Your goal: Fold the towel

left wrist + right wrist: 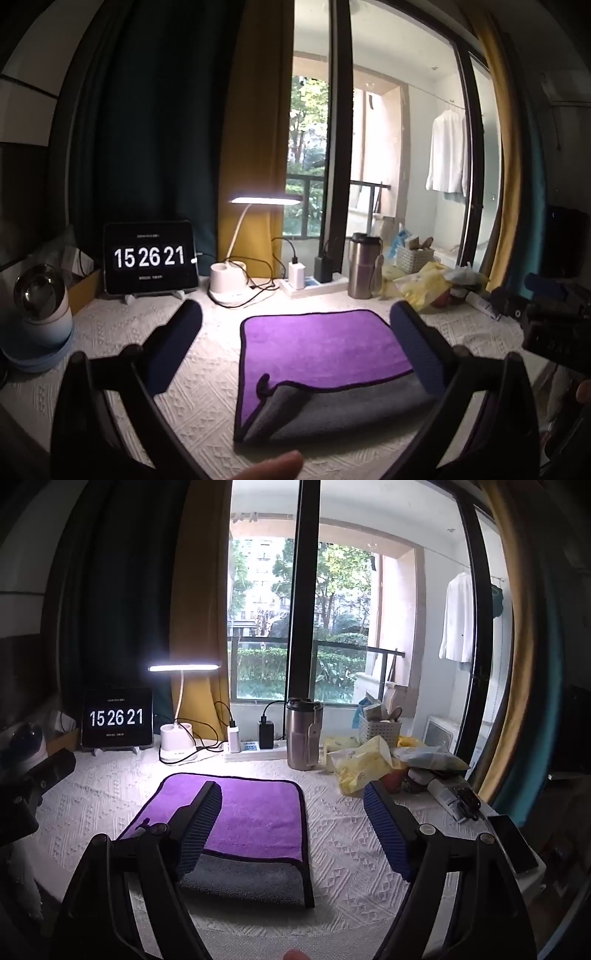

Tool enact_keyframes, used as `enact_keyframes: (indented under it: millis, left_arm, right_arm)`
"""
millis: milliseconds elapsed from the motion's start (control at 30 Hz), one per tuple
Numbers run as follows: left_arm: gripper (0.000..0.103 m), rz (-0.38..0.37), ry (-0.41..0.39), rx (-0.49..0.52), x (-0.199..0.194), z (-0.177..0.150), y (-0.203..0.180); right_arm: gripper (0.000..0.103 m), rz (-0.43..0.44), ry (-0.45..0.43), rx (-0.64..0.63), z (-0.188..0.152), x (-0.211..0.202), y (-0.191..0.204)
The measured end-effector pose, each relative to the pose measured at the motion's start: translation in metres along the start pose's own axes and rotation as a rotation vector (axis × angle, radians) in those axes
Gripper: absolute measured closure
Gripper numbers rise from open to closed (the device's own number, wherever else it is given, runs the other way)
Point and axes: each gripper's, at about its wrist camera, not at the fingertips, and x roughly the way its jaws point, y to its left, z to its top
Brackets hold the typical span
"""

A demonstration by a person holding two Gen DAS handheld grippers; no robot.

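Plainly, in the left wrist view the left gripper (295, 332) hovers with its fingers spread wide and empty, and the towel (321, 354) lies flat on the counter (184, 387) between them — purple face up, grey underside showing along the near edge, apparently already doubled once. In the right wrist view the right gripper (291, 819) is likewise spread and holds nothing; the towel sits under its left finger (199, 827), probably so each gripper can take a near corner.
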Motion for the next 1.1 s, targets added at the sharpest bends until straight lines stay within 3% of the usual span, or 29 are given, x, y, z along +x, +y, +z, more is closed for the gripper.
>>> enact_keyframes:
  millis: [67,167,1100]
  left_arm:
    - [0.001,-0.01,-0.012,0.002,0.0,0.0,-0.007]
    - [0.001,-0.013,-0.019,-0.084,-0.004,-0.001,0.005]
    - [0.001,-0.037,0.01,-0.067,-0.005,-0.001,0.003]
  right_arm:
    - [0.021,0.001,0.0,-0.006,-0.001,0.0,-0.001]
    - [0.021,0.005,0.013,-0.006,-0.001,0.003,-0.003]
    - [0.021,0.005,0.027,-0.01,-0.005,0.006,0.002]
